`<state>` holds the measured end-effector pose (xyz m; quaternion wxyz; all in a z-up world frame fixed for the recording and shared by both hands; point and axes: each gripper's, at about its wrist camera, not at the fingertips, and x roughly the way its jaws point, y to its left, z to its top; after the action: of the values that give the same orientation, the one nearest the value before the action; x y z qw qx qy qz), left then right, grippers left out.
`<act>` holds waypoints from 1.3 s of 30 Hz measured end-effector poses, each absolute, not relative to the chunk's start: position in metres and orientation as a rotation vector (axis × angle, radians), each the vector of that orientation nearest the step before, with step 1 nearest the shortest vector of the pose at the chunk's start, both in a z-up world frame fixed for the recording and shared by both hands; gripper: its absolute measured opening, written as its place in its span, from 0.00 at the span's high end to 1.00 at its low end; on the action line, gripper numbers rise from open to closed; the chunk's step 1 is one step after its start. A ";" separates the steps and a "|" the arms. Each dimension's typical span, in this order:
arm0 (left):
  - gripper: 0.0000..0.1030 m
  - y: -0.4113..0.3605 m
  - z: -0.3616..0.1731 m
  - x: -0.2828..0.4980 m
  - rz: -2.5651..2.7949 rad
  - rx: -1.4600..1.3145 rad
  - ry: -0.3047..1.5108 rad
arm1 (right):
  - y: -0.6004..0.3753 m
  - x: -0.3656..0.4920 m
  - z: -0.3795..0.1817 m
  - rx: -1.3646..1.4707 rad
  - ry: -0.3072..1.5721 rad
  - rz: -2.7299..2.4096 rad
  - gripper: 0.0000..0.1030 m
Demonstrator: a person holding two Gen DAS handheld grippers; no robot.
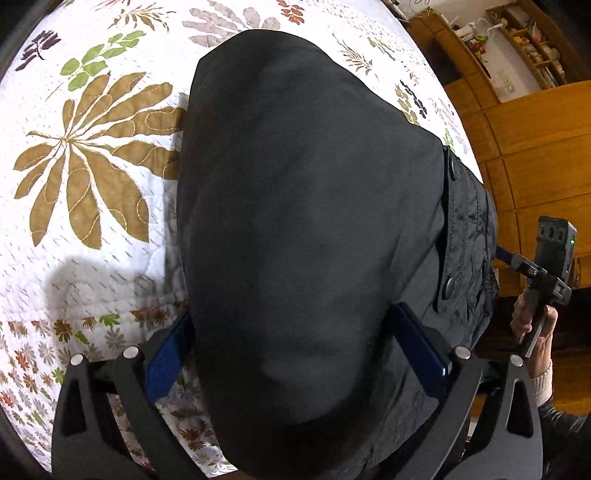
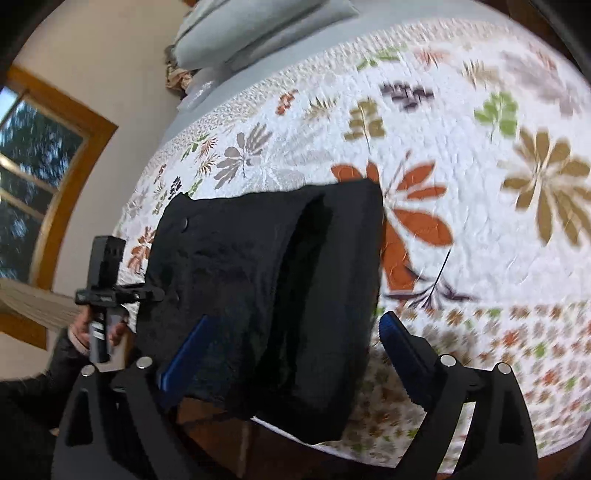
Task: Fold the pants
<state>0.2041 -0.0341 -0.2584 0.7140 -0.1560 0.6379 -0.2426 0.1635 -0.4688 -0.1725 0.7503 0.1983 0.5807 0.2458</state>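
Observation:
Dark pants (image 1: pixel 303 206) lie folded in a thick stack on a floral quilt (image 1: pixel 81 155) at the bed's near edge. In the left wrist view the fabric fills the middle; my left gripper (image 1: pixel 295 347) is open, its blue pads on either side of the stack's near end, not pinching it. A snap-button waistband (image 1: pixel 448 221) shows at the right. In the right wrist view the folded pants (image 2: pixel 273 280) overhang the bed edge. My right gripper (image 2: pixel 291 347) is open, its fingers spread on either side of the stack.
The quilt (image 2: pixel 461 184) covers the bed, with grey pillows (image 2: pixel 258 33) at the head. A wood floor and shelves (image 1: pixel 524 48) lie to the right of the bed. A window (image 2: pixel 33 177) is on the far wall. Each hand-held gripper shows in the other's view.

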 end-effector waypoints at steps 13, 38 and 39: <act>0.02 -0.061 -0.249 0.192 -0.514 -0.248 1.303 | -0.462 0.150 -0.212 0.516 1.387 0.522 0.07; 0.02 -0.072 -0.252 0.191 -0.483 -0.226 1.257 | -0.424 0.135 -0.190 0.303 1.311 0.577 0.49; 0.02 -0.072 -0.253 0.190 -0.484 -0.227 1.255 | -0.421 0.134 -0.190 0.297 1.309 0.576 0.50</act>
<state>0.1904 -0.0720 -0.2525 0.7764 -0.1048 0.5798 -0.2237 0.1343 -0.4214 -0.1896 0.7450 0.1357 0.5978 0.2632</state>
